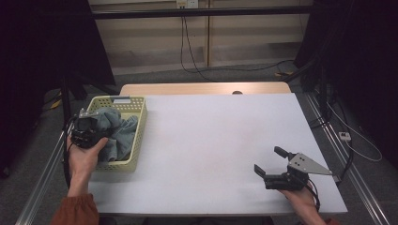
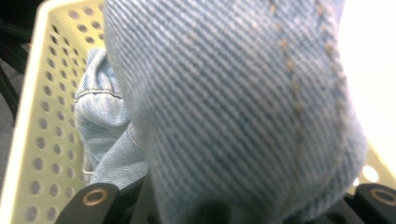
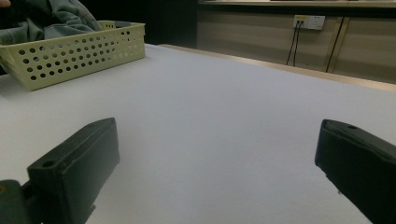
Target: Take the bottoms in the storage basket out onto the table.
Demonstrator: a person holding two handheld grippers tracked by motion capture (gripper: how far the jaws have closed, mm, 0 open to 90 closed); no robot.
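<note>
Denim cloth [image 2: 243, 116] in basket [image 1: 137, 136]: we are clamping it with left gripper [image 1: 91, 125]; right gripper [image 1: 272, 164] gaping.

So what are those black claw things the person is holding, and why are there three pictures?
Those are grippers, like big tweezers, one in each hand. One picture is taken from above the white table. The other two come from little cameras riding on each gripper. The left gripper is shut on a blue denim cloth that sits in the yellow basket with holes. Its camera is so close that the cloth looks huge. The right gripper rests near the table's right edge, open, holding nothing; you see its two black jaws with bare table between them.
</note>
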